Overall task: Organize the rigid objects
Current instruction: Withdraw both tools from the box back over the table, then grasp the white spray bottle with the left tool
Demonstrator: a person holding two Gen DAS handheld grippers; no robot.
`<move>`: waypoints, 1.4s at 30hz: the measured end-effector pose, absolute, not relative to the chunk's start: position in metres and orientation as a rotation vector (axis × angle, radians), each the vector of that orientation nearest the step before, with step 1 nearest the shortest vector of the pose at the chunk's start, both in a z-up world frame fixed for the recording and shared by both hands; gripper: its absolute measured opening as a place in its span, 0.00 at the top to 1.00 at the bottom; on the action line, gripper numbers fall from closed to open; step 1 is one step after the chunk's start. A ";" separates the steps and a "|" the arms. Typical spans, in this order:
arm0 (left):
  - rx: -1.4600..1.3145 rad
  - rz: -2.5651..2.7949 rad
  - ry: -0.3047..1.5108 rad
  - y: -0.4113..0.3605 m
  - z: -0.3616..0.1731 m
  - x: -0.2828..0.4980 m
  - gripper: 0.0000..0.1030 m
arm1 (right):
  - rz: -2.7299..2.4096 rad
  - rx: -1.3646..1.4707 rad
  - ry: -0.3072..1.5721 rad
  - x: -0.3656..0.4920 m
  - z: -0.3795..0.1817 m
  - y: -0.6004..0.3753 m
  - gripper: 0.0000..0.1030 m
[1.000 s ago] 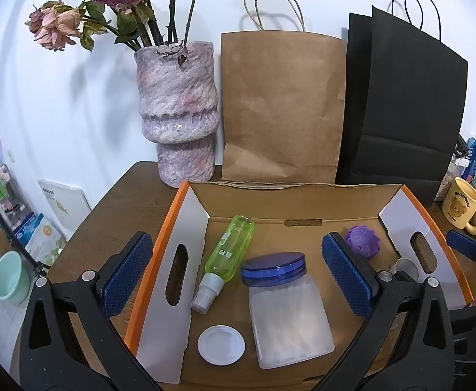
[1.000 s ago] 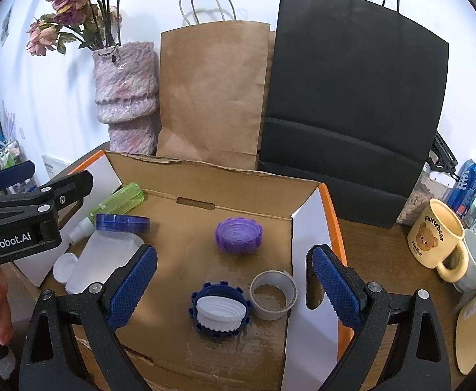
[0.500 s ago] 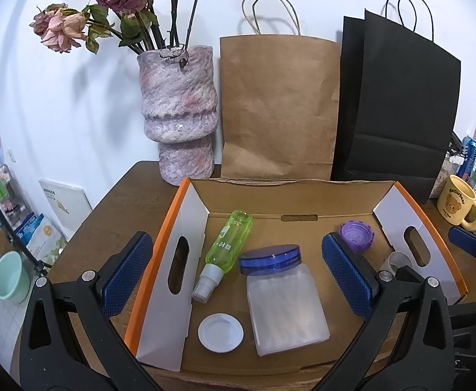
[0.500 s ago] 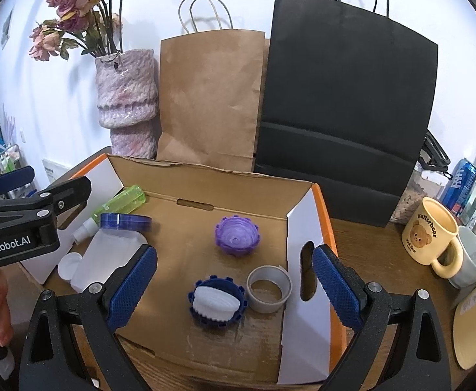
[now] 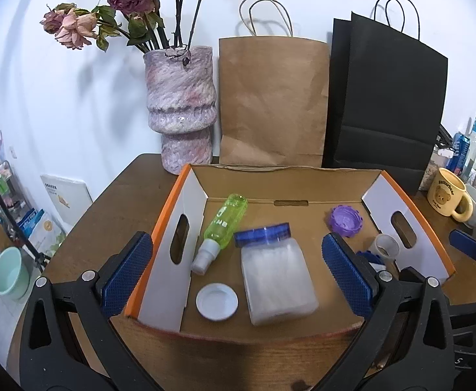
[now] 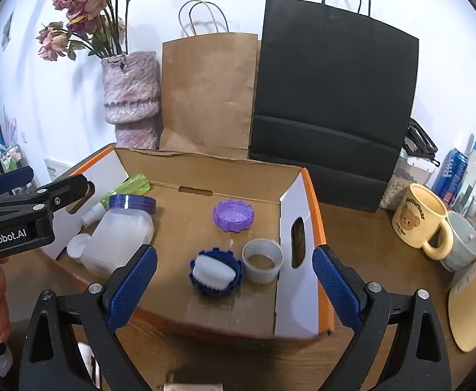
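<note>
Box: open-topped cardboard on the table, front wall low, bare floor mid-box
Jar: lying on its side, blue lid rearward, between the left gripper fingers' line, beyond them
Spray bottle: beside jar, near left wall
Right gripper: jaws spread, empty, ahead of it the blue cap and the grey cup
Left gripper: spread wide, empty
Purple cap: alone, farther back

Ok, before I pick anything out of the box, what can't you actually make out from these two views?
- Left wrist view: the dark blue lid is mostly hidden behind the left gripper finger.
- Right wrist view: the green spray bottle is partly covered by the plastic jar and the left gripper's arm.
- Small white cap: half hidden behind the jar in the right wrist view.
- Jar contents: too frosted to tell.
- Mug lettering: too small to read.
</note>
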State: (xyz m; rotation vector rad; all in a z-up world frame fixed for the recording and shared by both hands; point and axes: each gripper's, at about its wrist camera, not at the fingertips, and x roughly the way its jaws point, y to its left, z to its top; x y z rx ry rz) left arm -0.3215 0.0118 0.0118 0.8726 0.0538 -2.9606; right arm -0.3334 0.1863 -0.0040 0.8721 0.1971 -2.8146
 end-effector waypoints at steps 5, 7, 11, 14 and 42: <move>0.872 -2.973 0.069 0.014 0.013 -0.303 0.00 | -2.824 0.866 0.182 -0.316 -0.003 0.192 0.04; 0.869 -2.974 0.071 0.015 0.015 -0.297 0.00 | -2.832 0.865 0.185 -0.309 -0.003 0.193 0.04; 0.860 -2.984 0.072 0.018 0.017 -0.282 0.00 | -2.840 0.857 0.175 -0.293 -0.002 0.196 0.04; 0.858 -2.988 0.067 0.021 0.018 -0.271 0.00 | -2.843 0.853 0.176 -0.282 -0.002 0.198 0.04; 0.925 -3.007 0.027 0.054 -0.003 -0.188 0.00 | -2.841 0.837 0.190 -0.193 -0.009 0.227 0.04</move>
